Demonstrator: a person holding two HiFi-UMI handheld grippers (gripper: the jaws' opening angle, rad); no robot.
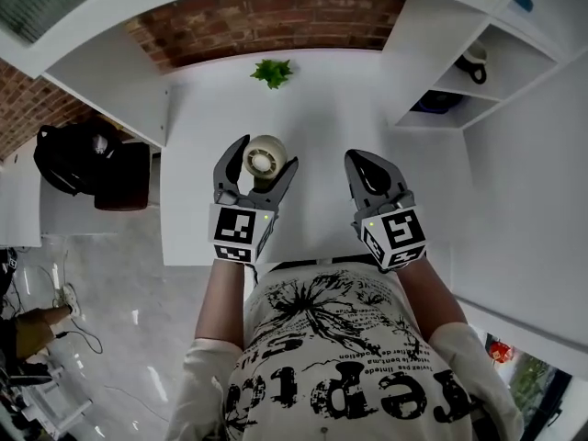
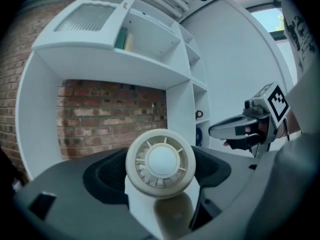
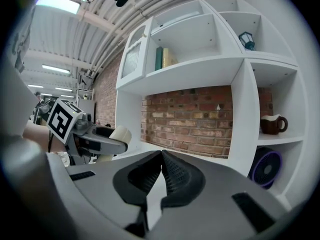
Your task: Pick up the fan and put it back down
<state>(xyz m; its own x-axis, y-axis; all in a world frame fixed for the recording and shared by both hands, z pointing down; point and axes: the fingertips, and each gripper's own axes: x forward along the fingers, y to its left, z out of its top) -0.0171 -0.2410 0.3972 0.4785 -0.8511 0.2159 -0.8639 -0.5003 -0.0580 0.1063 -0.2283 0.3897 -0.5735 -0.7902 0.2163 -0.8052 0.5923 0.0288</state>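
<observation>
A small cream desk fan stands on the white table, its round grille facing up toward me. My left gripper is open, one jaw on each side of the fan's head and close to it. In the left gripper view the fan fills the gap between the dark pads, and its base rests on the table below. My right gripper hovers shut and empty over the table to the right of the fan; its jaws meet at the tips.
A small green plant sits at the table's far edge by the brick wall. White shelves on the right hold a mug and a dark purple fan. A black bag lies on the lower surface at the left.
</observation>
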